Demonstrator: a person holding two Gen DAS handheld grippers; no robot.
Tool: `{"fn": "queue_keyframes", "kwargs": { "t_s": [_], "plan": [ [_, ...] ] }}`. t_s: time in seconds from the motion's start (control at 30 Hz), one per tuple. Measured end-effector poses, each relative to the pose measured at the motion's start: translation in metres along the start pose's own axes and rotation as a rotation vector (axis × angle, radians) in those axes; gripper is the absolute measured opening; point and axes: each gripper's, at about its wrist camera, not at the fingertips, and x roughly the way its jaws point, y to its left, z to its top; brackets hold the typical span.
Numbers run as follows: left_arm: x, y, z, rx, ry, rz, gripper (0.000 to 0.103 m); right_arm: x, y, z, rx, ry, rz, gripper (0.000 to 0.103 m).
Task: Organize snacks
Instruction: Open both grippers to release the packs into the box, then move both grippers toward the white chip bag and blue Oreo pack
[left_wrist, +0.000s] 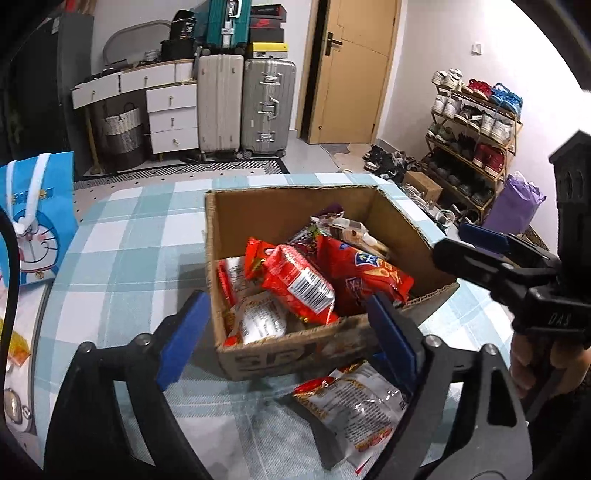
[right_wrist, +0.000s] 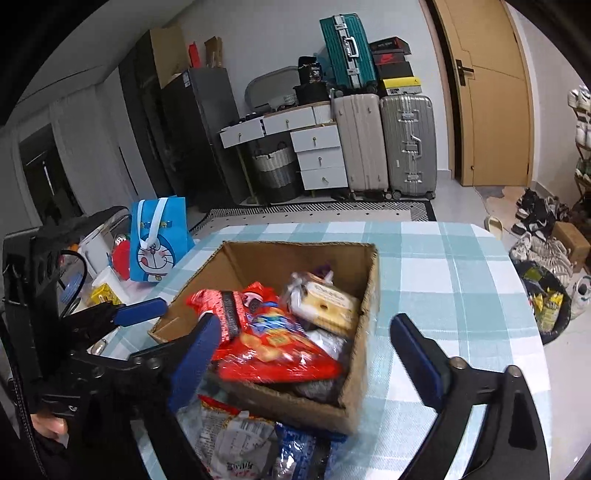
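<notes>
Nearest to me, both tongs stand apart and hold nothing. The left gripper (left_wrist: 288, 332) has its blue pads on either side of the near wall of the brown cardboard box (left_wrist: 295, 349). The right gripper (right_wrist: 299, 350) opens over the near corner of the same box.

Just in front of the box, on the blue-and-white checked tablecloth (left_wrist: 122, 251), lies a loose silver-and-red snack bag (left_wrist: 354, 402). In the right view I see also a blue packet (right_wrist: 295, 454) beside it. I think these must go in next.

My first worry is the left pads: if I close now, they may pinch the cardboard wall and drag the whole box. The second worry is that the foil bag is slippery and flat, so the pads could slide off it.

Inside the box, the red snack bags (left_wrist: 306, 284) are piled high and tilted. One more bag pushed on top could slide over the rim. The two grippers are also near each other and could collide.
</notes>
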Motion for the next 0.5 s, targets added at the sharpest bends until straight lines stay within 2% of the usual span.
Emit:
{"fn": "queue_keyframes", "kwargs": {
  "t_s": [0.13, 0.3, 0.5],
  "plan": [
    [-0.012, 0.006, -0.007, -0.027, 0.002, 0.003, 0.102, -0.012, -0.004, -0.004, 0.019, -0.010, -0.024, 0.102],
    [-0.024, 0.008, -0.020, -0.029, 0.012, 0.015, 0.102, -0.020, -0.005, -0.017, 0.029, 0.022, -0.043, 0.102],
    [-0.027, 0.006, -0.043, -0.065, 0.054, 0.021, 0.102, -0.021, -0.006, -0.048, 0.049, 0.088, -0.062, 0.102]
  ]
}}
